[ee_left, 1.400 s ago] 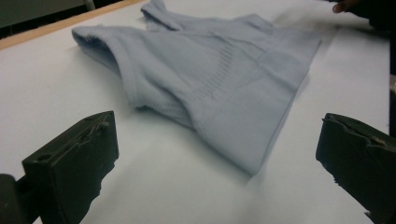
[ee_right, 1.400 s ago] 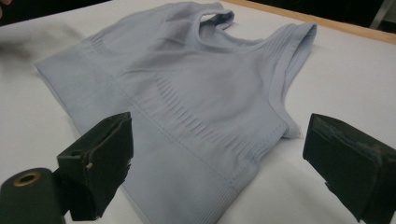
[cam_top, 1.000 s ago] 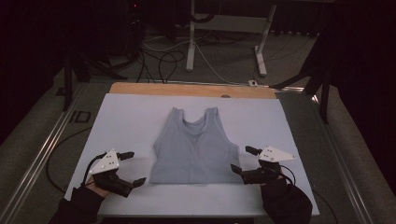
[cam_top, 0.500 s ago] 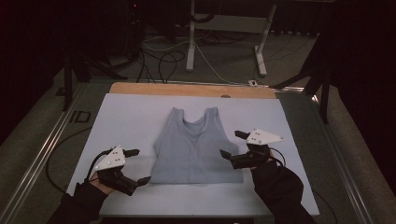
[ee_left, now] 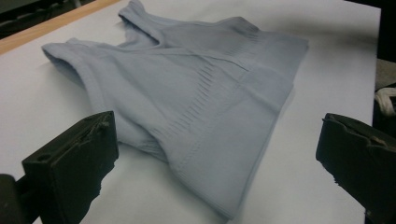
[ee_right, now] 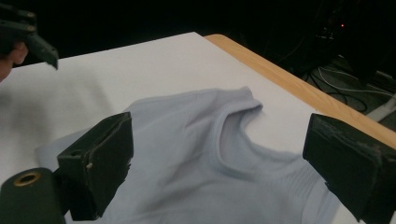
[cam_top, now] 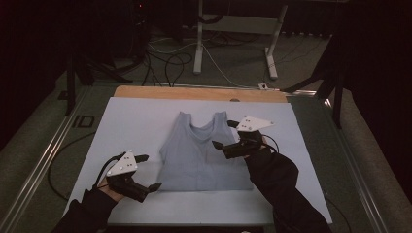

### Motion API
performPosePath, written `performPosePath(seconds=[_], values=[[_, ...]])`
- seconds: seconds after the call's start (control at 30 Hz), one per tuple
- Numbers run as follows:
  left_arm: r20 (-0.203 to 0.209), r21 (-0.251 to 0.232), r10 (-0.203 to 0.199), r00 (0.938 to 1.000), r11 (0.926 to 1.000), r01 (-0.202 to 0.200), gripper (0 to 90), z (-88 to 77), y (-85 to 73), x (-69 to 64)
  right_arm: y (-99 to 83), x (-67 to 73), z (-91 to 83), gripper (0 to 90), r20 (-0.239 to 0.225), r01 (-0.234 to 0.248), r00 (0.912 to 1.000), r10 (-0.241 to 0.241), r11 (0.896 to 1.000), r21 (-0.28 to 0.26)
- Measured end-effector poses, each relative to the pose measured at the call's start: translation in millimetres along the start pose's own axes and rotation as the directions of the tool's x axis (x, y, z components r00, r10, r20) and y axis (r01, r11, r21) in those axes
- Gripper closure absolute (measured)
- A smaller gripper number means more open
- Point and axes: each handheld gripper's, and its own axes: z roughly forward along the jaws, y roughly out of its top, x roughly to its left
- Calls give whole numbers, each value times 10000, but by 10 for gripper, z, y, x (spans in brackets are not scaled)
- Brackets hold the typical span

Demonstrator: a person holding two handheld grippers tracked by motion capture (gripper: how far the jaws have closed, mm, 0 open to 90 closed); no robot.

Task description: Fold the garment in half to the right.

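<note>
A pale blue-grey sleeveless knit top (cam_top: 201,153) lies flat and face up in the middle of the counter (cam_top: 136,121), which is covered by a white sheet, with a strip of bare wood showing along its far edge. The straps point away from the person and the hem lies nearest them. No part of it is folded over yet; both side edges and both straps lie spread out.

The left claw (cam_top: 145,172) sits low, just beside the garment's near left corner, its jaws spread wide and holding nothing. In the left gripper view that hem corner (ee_left: 233,205) lies between the two black jaws, which appear not to touch it.

The right claw (cam_top: 224,136) hangs over the top's right side near the armhole, also released and empty. In the right gripper view the neckline (ee_right: 229,140) and one strap lie between its parted jaws, and the cloth looks undisturbed.

The work looks to be at its very start: the top is laid out and smoothed, both claws are placed for a first grasp, and neither has yet closed. The grasping, lifting and any folding all seem to be left.
</note>
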Motion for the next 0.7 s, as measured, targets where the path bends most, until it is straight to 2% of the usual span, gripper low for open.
performPosePath(seconds=[0.23, 0.33, 0.43, 0.5, 0.6, 0.7], values=[[-57, 84, 11, 10000, 10000, -10, 3, 42, 59, -40, 118, -58, 218, 87, -176, 86, 9998, -85, 9999, 54], [-35, 90, 84, 10000, 9999, -84, 3, 64, 75, -66, 180, -87, 364, 87, -305, 132, 9995, -129, 9999, 76], [-96, 72, -13, 10000, 10000, 14, 3, 99, 77, -91, 220, -105, 467, 87, -441, 104, 9990, -102, 9999, 42], [-202, 162, 1, 9998, 9999, 2, 3, 127, 81, -113, 245, -112, 539, 87, -458, 118, 9989, -116, 9999, 44], [-662, 143, -160, 9977, 9998, 170, 3, 165, 84, -125, 279, -123, 649, 87, -504, 63, 9987, -61, 10000, 34], [-913, 293, -42, 9958, 9995, 69, 3, 205, 84, -140, 317, -132, 753, 87, -561, 51, 9984, -51, 10000, 3]])
